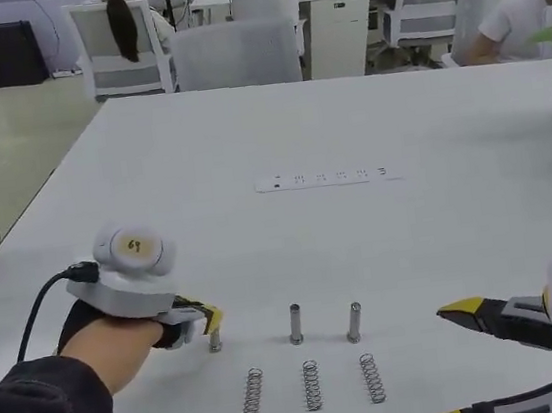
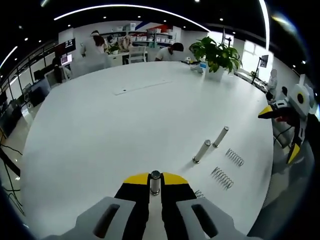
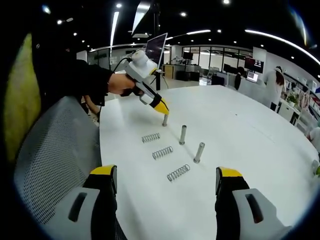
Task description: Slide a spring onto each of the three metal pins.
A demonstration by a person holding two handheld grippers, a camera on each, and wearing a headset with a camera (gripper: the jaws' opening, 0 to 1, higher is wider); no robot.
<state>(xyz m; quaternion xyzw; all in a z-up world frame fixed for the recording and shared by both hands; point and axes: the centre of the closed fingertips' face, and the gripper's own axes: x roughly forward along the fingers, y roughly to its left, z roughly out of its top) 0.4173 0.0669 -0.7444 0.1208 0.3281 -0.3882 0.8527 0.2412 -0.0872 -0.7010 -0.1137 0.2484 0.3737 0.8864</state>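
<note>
Left gripper (image 2: 155, 181): clenched on left pin (image 3: 165, 120), upright on table (image 1: 362, 246).
Right gripper (image 3: 167, 176): released, jaws wide apart, holding nothing.
Other pins (image 1: 295, 323): two, upright, bare.
Springs (image 1: 312, 384): three, lying just before the pins.

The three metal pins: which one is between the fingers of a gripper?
The leftmost pin in the head view: the left gripper grips it with its fingers; the middle pin and right pin stand free.
</note>
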